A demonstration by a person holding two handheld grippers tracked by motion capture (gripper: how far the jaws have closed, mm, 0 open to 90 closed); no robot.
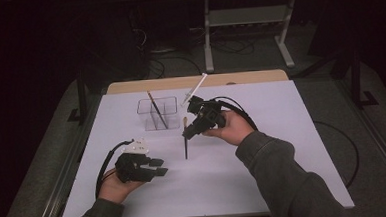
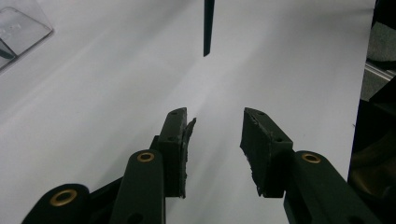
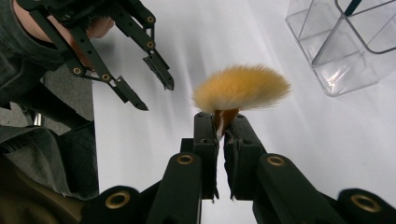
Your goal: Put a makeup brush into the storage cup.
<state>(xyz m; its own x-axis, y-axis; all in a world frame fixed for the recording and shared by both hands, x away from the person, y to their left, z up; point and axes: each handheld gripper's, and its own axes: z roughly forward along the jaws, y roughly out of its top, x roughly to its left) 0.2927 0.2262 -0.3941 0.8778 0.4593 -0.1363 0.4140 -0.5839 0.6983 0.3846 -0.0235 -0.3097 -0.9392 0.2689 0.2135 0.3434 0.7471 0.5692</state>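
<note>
High view: the right gripper (image 1: 191, 130) sits just past the centre of the white table sheet (image 1: 283, 149), its jaws clamped on a long dark-handled makeup brush with a fluffy orange-tan head (image 1: 185, 139). The brush hangs nearly upright from the jaws, its thin handle pointing toward 6 o'clock and its tip at or just above the sheet. At about 10 o'clock from it stands a clear plastic divided organiser box (image 1: 157, 113) with another slim dark brush (image 1: 157, 109) leaning inside. A white syringe-like stick (image 1: 194, 89) lies at 12 o'clock, near the far wooden table edge. The left gripper (image 1: 158, 167) rests at 8 o'clock from the held brush, well apart from it, jaws spread and holding nothing. In the right gripper view, the bristles fan out wide above the pinched ferrule.
</note>
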